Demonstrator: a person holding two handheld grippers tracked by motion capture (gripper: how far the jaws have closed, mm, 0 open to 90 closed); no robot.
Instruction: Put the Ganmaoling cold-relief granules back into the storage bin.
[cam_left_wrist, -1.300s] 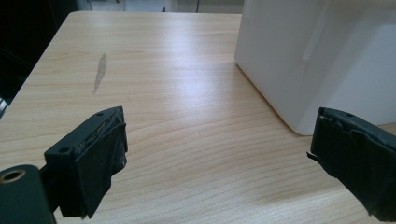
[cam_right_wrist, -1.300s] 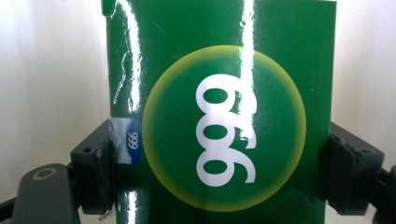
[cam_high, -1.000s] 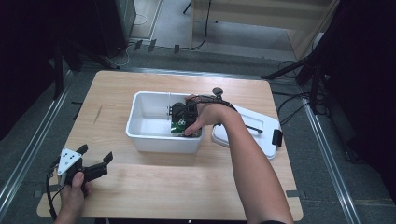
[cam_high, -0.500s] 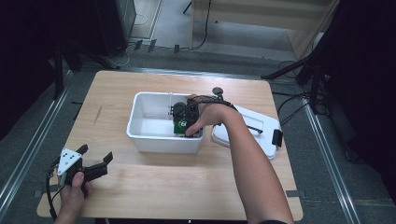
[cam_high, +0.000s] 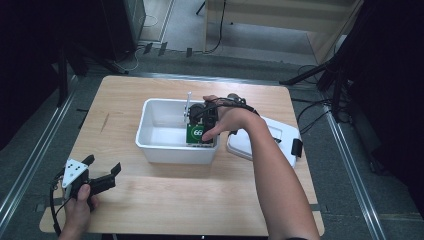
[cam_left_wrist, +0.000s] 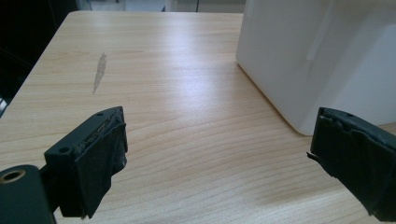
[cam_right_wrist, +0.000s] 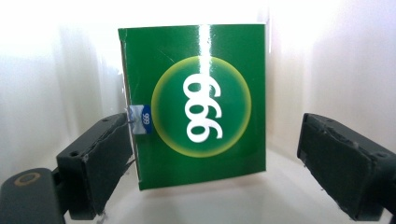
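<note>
White plastic bin (cam_high: 165, 145) at mid-table holds a green box (cam_right_wrist: 196, 123) marked 999, standing on edge against the bin's right end with my right gripper (cam_high: 202, 120) reaching down over it, jaws spread wide; one pad sits against the box's edge and the other stands well clear, so nothing is clamped. Compared with a second ago those jaws have just been opening around the box, and the box now shows more plainly in the high view. My left gripper (cam_high: 102, 177) rests near the wooden table's (cam_high: 165, 210) front-left corner, jaws wide apart and empty, while a white lid (cam_high: 260, 142) lies just right of the bin.
</note>
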